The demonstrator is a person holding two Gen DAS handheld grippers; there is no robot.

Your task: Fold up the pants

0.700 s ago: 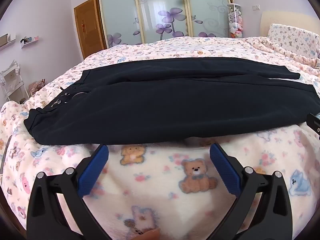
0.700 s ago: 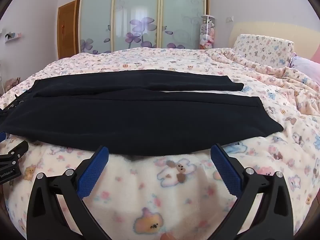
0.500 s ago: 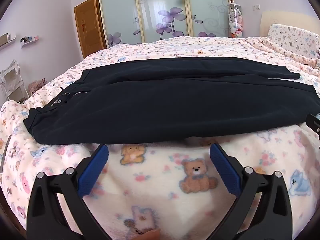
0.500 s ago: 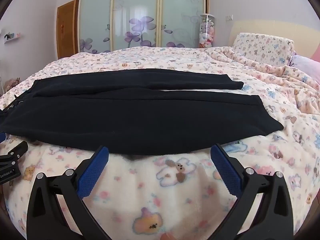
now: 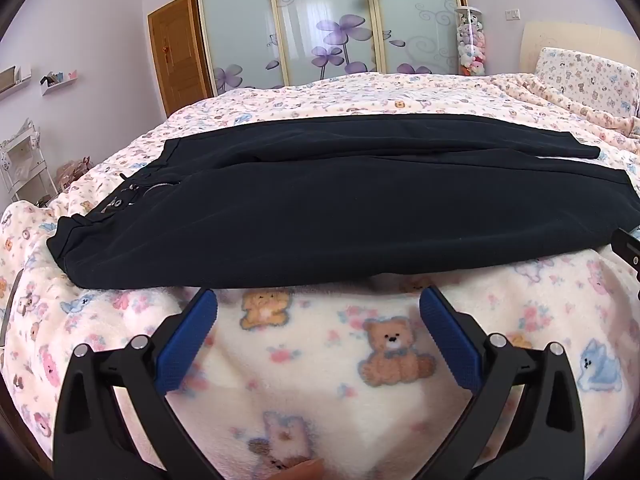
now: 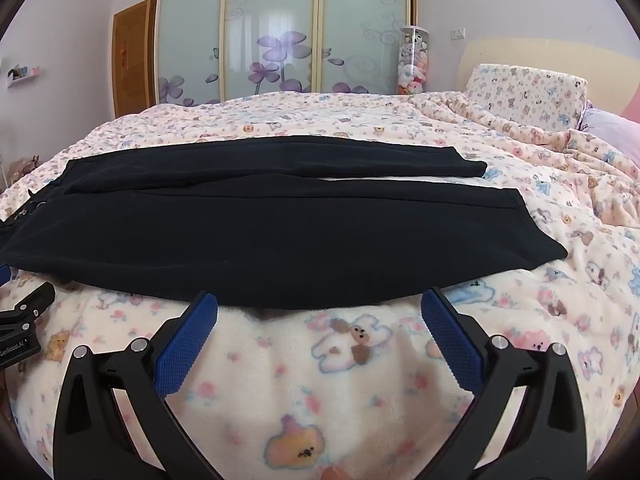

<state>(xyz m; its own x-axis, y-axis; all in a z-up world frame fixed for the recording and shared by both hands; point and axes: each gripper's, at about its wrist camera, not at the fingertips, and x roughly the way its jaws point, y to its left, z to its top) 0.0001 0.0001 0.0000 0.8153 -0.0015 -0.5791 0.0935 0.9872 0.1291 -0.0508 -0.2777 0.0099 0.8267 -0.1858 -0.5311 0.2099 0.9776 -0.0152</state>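
Observation:
Black pants (image 5: pixel 320 208) lie flat across the bed, waistband at the left, both legs stretched to the right; they also show in the right wrist view (image 6: pixel 280 224). My left gripper (image 5: pixel 318 298) is open and empty, its blue fingertips just short of the pants' near edge, toward the waist end. My right gripper (image 6: pixel 319 300) is open and empty, at the near edge toward the leg cuffs. Part of the left gripper's body (image 6: pixel 20 320) shows at the left edge of the right wrist view.
The bed is covered by a cream blanket with bears (image 5: pixel 360 380). A pillow (image 6: pixel 528 92) and rumpled blanket lie at the right. A sliding wardrobe (image 5: pixel 320 20), a wooden door (image 5: pixel 176 52) and a tube of plush toys (image 5: pixel 472 46) stand behind.

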